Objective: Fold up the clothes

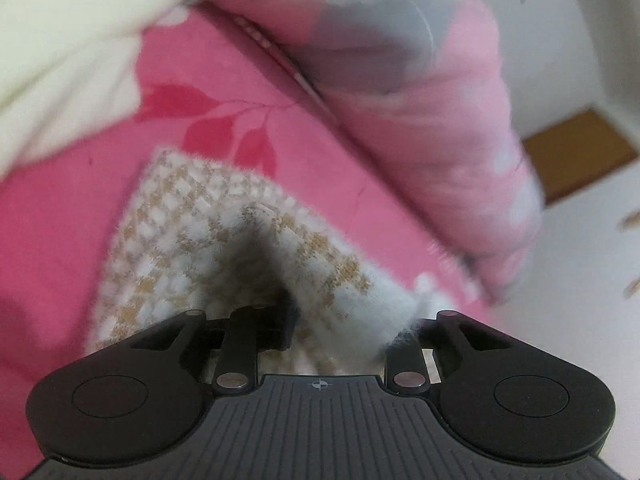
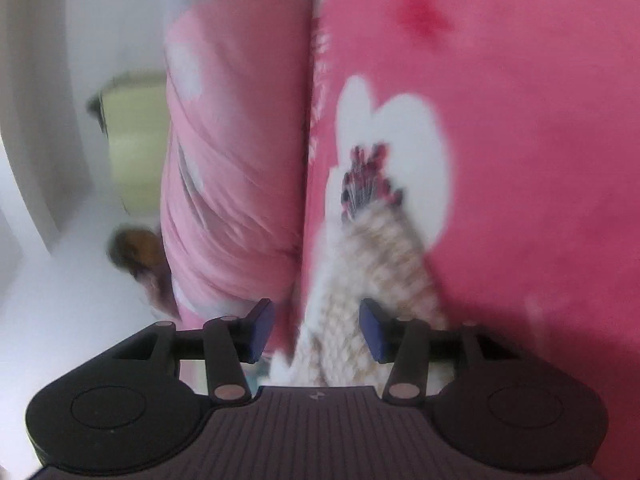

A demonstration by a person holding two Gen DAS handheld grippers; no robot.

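A fuzzy white and tan checked garment [image 1: 192,240] lies on a pink bedsheet [image 1: 60,220]. In the left wrist view my left gripper [image 1: 332,320] has the cloth bunched between its fingers, with only the left black pad [image 1: 286,320] showing; the right one is buried in the fabric. In the right wrist view the same garment [image 2: 372,264] runs between the blue pads [image 2: 262,330] of my right gripper [image 2: 318,330], which stand apart with the cloth loose between them. The frames are blurred.
A rolled pink and grey quilt [image 1: 420,100] lies along the bed's edge; it also shows in the right wrist view [image 2: 232,180]. A pale cream cloth [image 1: 68,52] lies at the upper left. White floor [image 1: 580,280] and a brown mat [image 1: 580,152] are beyond the bed.
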